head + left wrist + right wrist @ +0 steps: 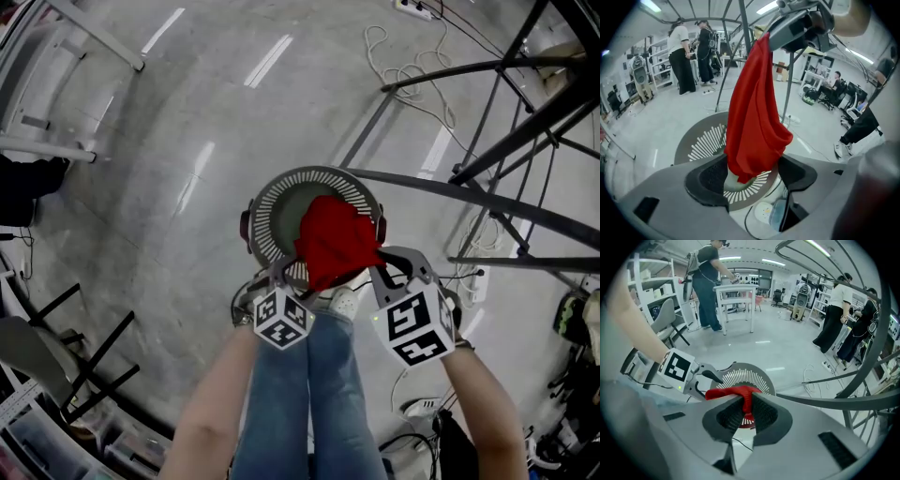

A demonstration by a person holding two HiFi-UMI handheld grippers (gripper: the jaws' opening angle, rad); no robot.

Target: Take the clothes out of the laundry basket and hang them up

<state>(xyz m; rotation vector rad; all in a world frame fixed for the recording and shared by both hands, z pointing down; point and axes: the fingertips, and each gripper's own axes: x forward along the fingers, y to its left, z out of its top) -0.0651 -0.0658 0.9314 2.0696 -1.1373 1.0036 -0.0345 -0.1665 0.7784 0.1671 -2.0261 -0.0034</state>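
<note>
A round grey laundry basket [272, 202] stands on the floor in front of my feet. Over it hangs a red garment [330, 242], with my right gripper [380, 264] shut on its top edge. The right gripper view shows the red cloth [736, 392] pinched between the closed pads [761, 411], above the basket [745, 376]. My left gripper [298, 278] is beside the cloth's lower left. In the left gripper view the garment [752, 122] drapes down from the right gripper [797, 28]. Its lower end lies loose between my left gripper's [752, 176] spread jaws, and basket slats [705, 143] show beneath.
Dark curved rack tubes [487, 202] cross the right side, close to the right arm. White cables [412, 66] lie on the floor behind the basket. People stand further off [682, 56], near a white table [736, 291] and shelving. My jeans-clad legs [319, 394] are below the grippers.
</note>
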